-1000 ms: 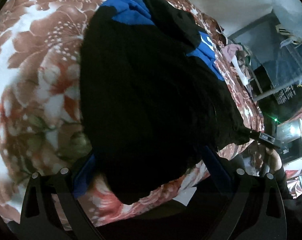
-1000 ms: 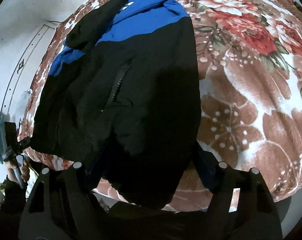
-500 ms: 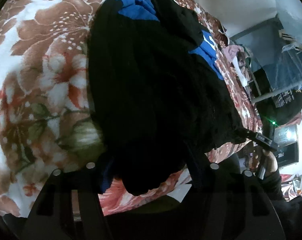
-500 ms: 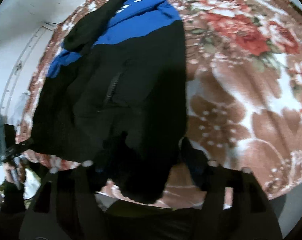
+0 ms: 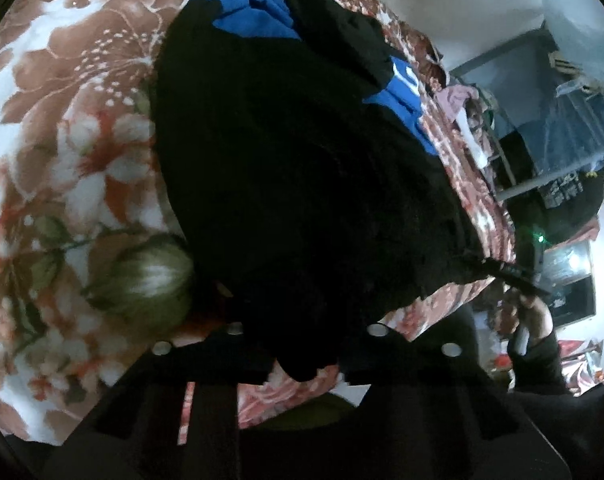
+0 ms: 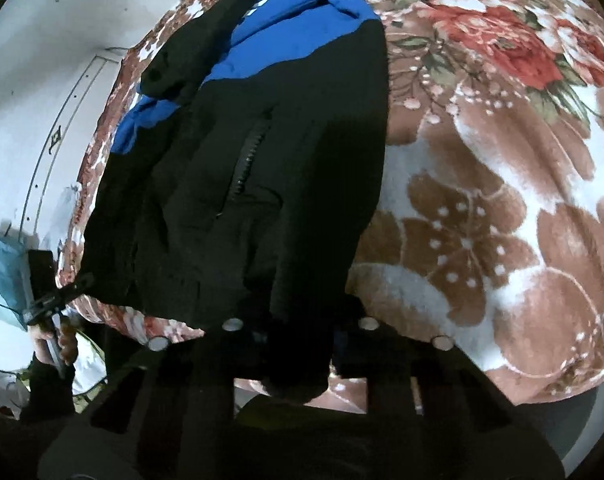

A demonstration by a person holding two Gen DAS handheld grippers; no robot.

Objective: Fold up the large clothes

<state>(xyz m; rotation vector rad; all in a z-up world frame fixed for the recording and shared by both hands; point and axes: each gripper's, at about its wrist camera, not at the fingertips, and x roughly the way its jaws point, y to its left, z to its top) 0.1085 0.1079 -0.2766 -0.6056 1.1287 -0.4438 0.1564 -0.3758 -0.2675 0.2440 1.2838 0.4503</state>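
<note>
- Black-and-blue jacket (image 6: 270,168) lies on the floral blanket (image 6: 501,200) of the bed, hem at the near edge.
- Left hand-held gripper (image 5: 302,344) is clamped on the hem's left corner; right hand-held gripper (image 6: 298,344) is clamped on its right corner.
- Risk: thick, bulky hem fabric may slip from the jaws during the lift.
- Risk: uneven pull by the two grippers would skew the fold.
- Risk: the loose sleeve (image 6: 190,52) may bunch inside the fold.

Both wrist views close, looking along the bed's near edge; both share the black-and-blue jacket (image 5: 302,168) (image 6: 254,184).
</note>
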